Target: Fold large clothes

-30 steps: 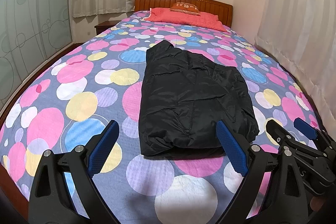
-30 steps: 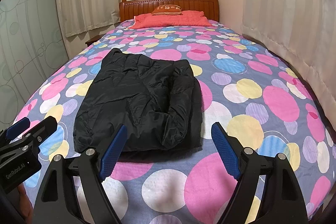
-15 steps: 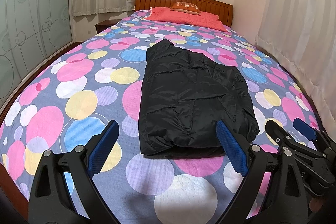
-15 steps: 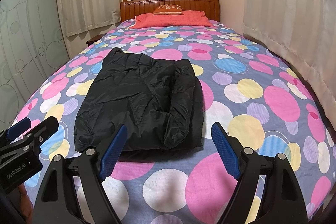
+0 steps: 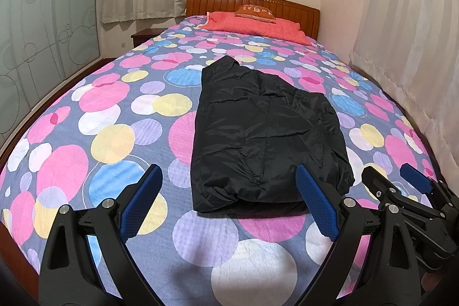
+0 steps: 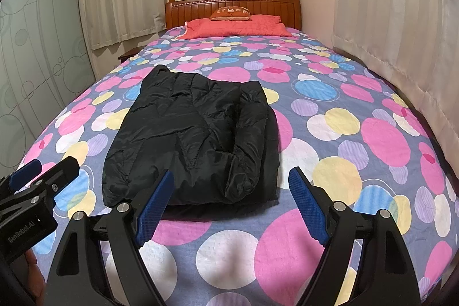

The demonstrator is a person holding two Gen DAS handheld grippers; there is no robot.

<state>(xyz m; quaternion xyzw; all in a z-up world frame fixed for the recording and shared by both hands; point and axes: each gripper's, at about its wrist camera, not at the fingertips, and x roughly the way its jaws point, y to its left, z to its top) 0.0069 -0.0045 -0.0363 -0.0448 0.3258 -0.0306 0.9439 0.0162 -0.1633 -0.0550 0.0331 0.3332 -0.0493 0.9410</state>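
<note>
Black left tongs (image 5: 228, 202) spread wide, blue pads (image 5: 315, 205) apart, gripping nothing, hovering over the bedspread (image 5: 114, 139) at the foot of the bed. Right tongs (image 6: 231, 202) equally wide, empty, touching nothing. Each pair partly seen in the other's view: right one cut off at the edge of the left view, left one likewise in the right view, with a sliver of hand barely visible below it. Handles cropped by the frame bottom. Black puffy jacket (image 5: 266, 134) folded flat on the bed, lying just beyond both tongs, between them: ahead and rightward of the left pair, ahead and leftward of the right pair. Inner layers of the fold hidden. Red pillow (image 6: 235, 26) far behind, by the wooden headboard (image 6: 232, 3).
</note>
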